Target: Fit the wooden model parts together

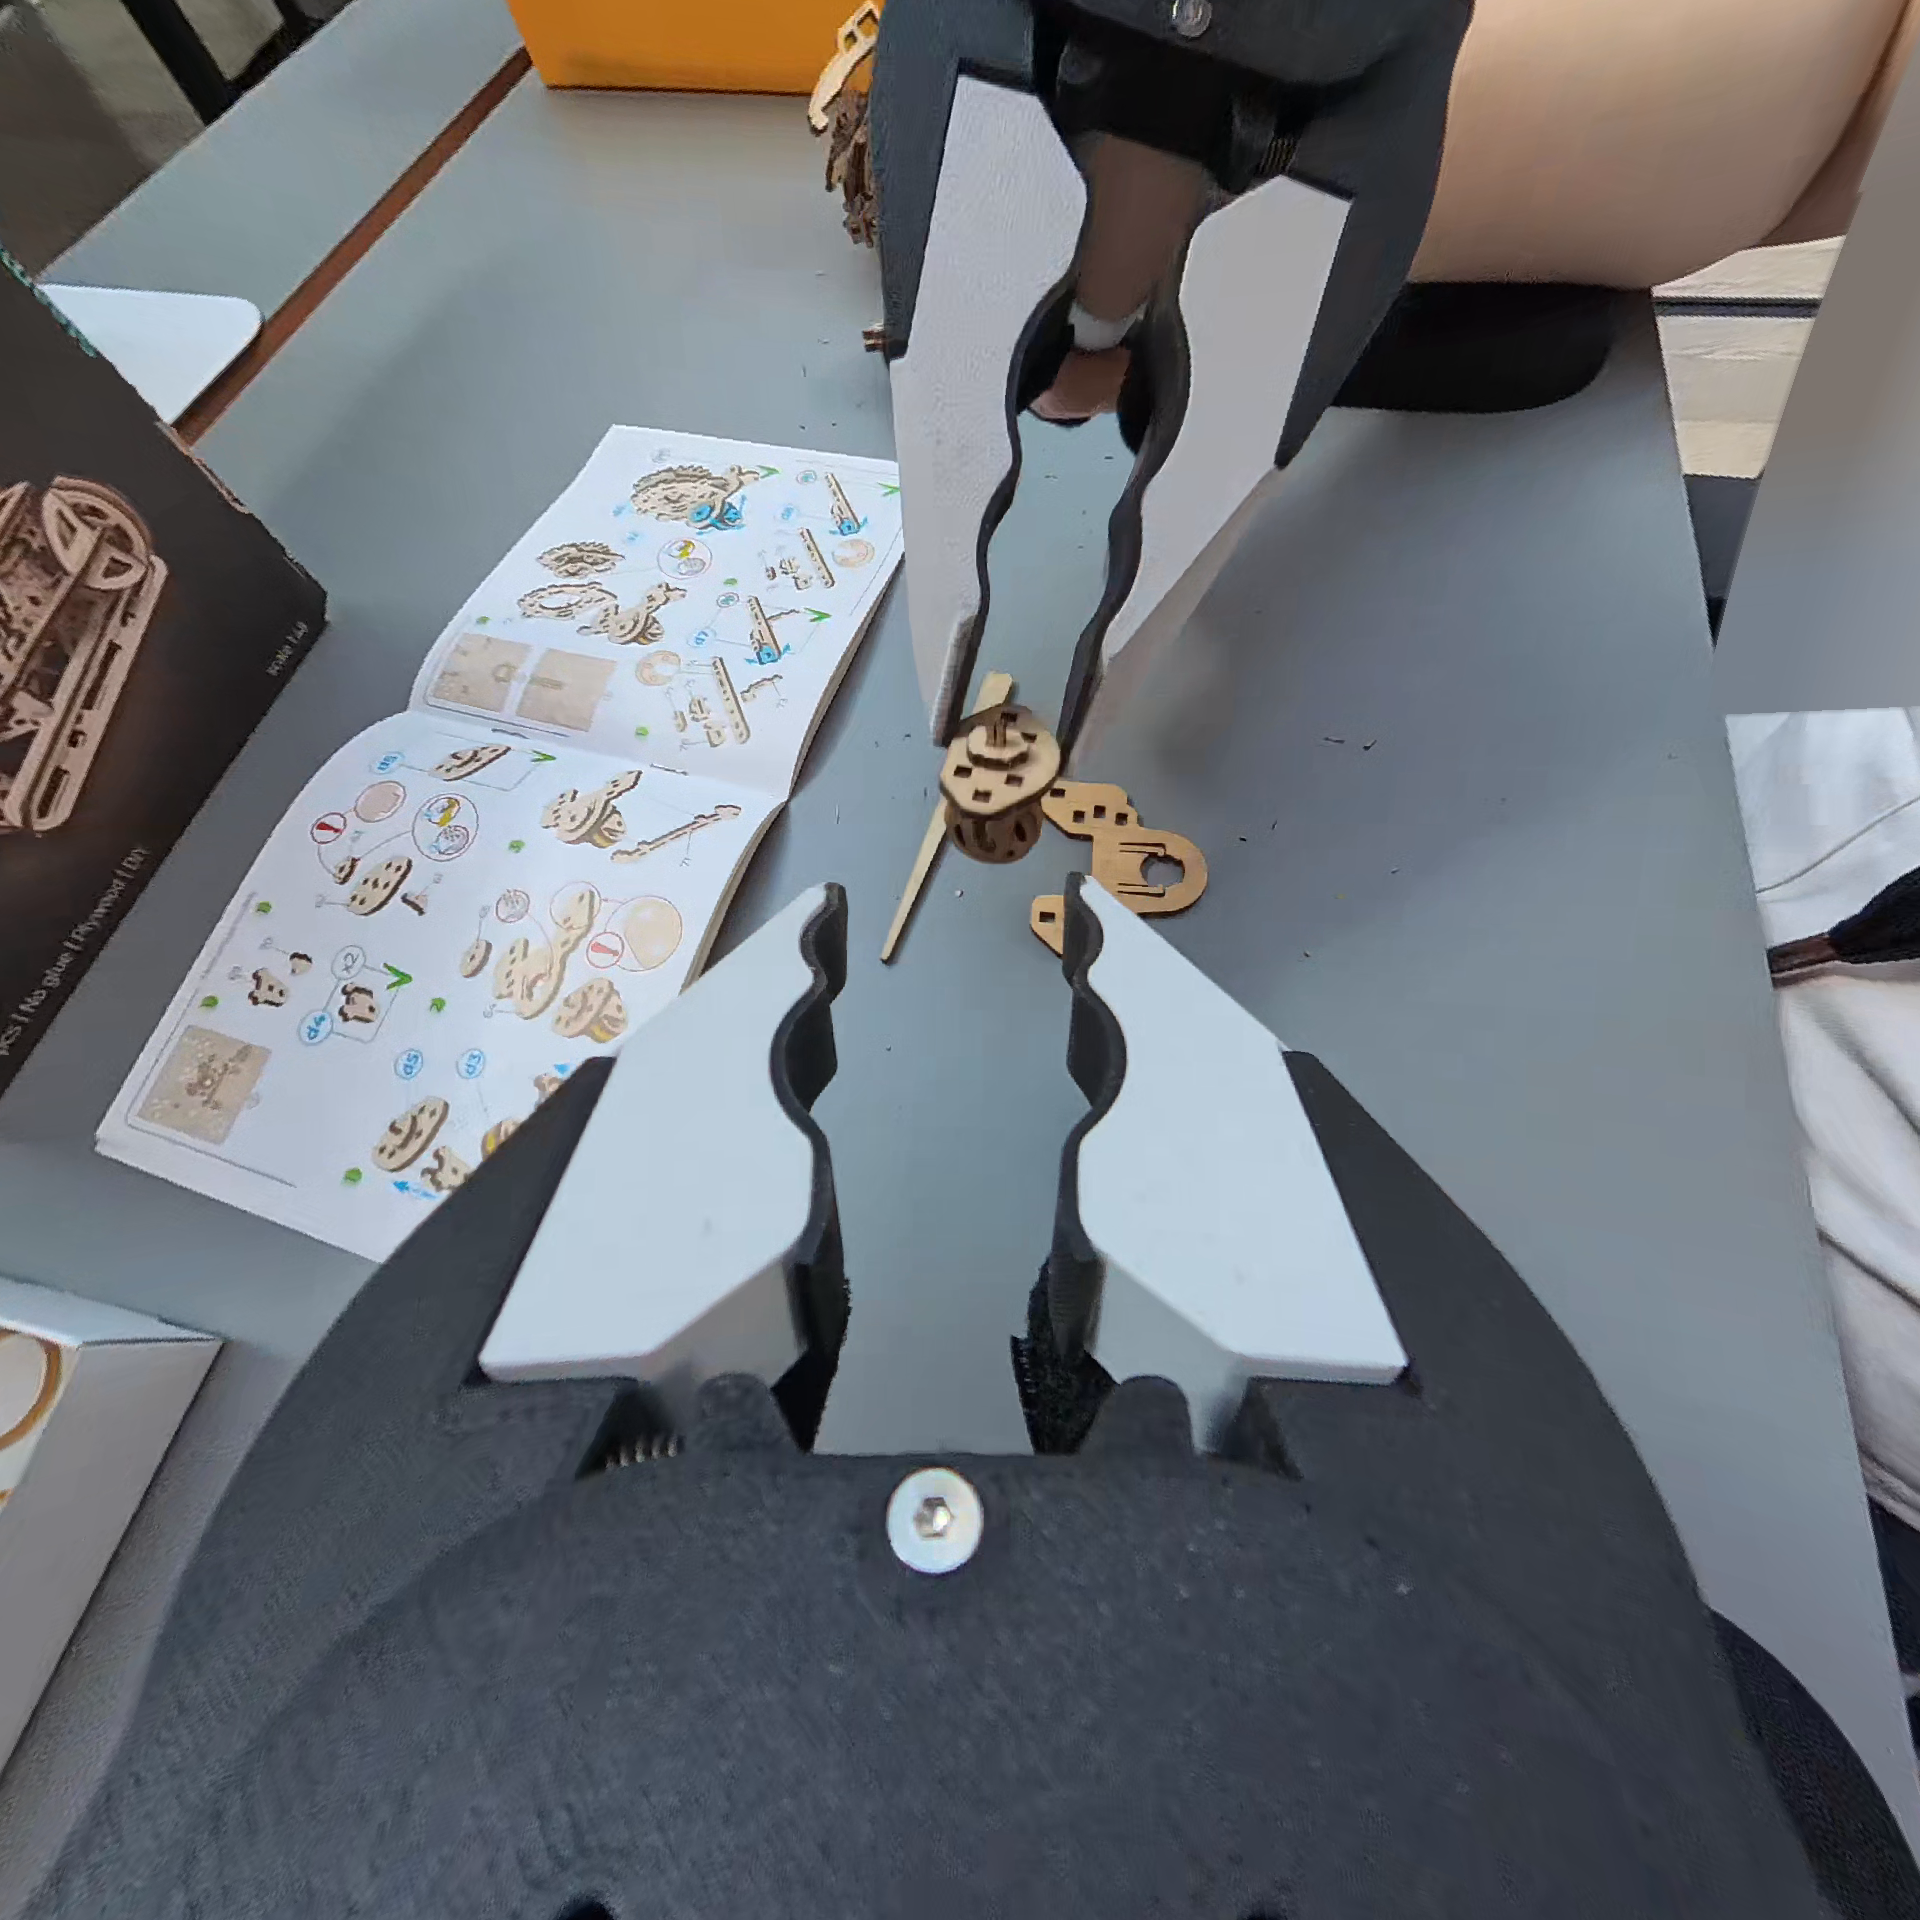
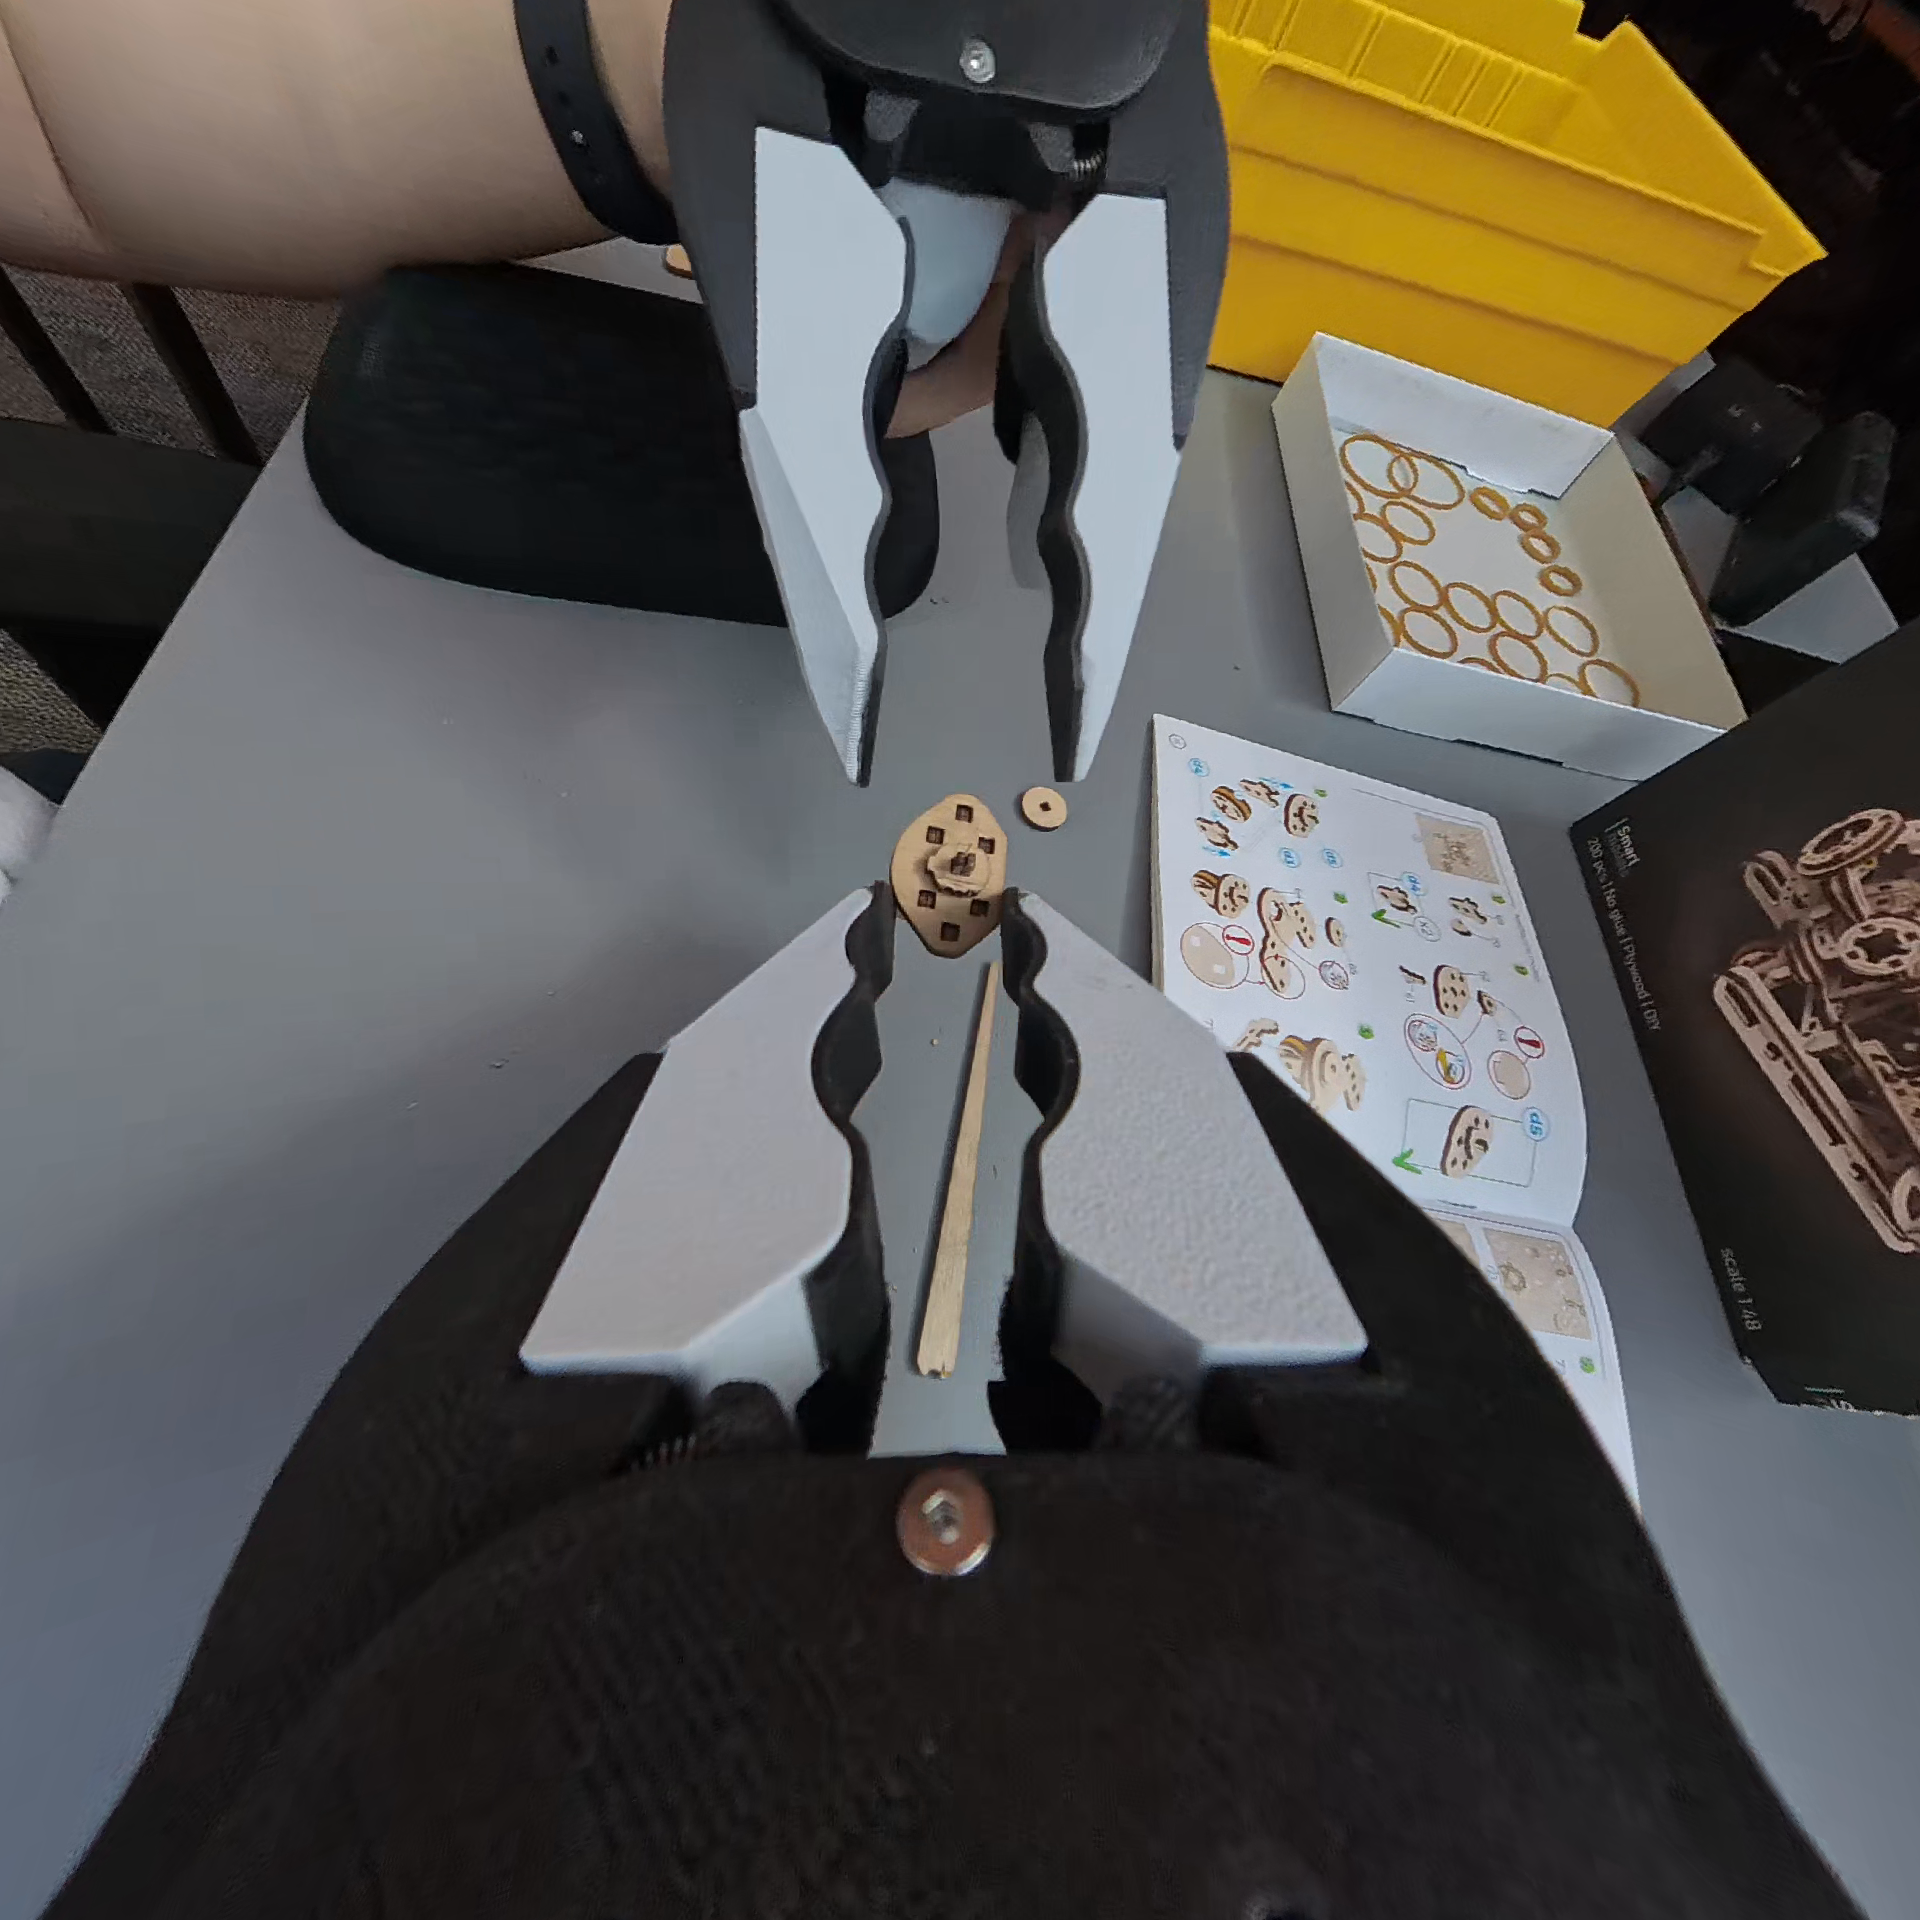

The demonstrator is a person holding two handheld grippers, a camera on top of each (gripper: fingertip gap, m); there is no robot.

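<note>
A small wooden drum assembly with an oval holed end plate [image 2: 951,883] sits between the fingertips of my right gripper [image 2: 945,899], which is shut on it. In the left wrist view the right gripper [image 1: 1013,727] reaches in from the top and holds the assembly [image 1: 997,795] just above the grey table. A thin wooden stick [image 2: 961,1174] lies on the table under the right gripper and slants past the assembly [image 1: 925,862]. A flat holed wooden plate [image 1: 1127,852] lies beside it. A small wooden washer [image 2: 1042,808] lies near the left gripper [image 2: 966,774]. My left gripper [image 1: 951,904] is open and empty, facing the assembly.
An open instruction booklet [image 1: 520,831] [image 2: 1351,987] and a black kit box [image 1: 104,675] [image 2: 1818,1039] lie to one side. A white tray [image 2: 1340,416] holds several rubber rings, with a yellow bin [image 2: 1455,208] behind it. A part-built wooden model [image 1: 847,135] stands far off. A black chair [image 2: 520,468] is at the table edge. The grippers are tip to tip, or close to it. Between my right fingertips and the thin wooden stick [image 2: 961,1174] there is roughly 8 cm.
</note>
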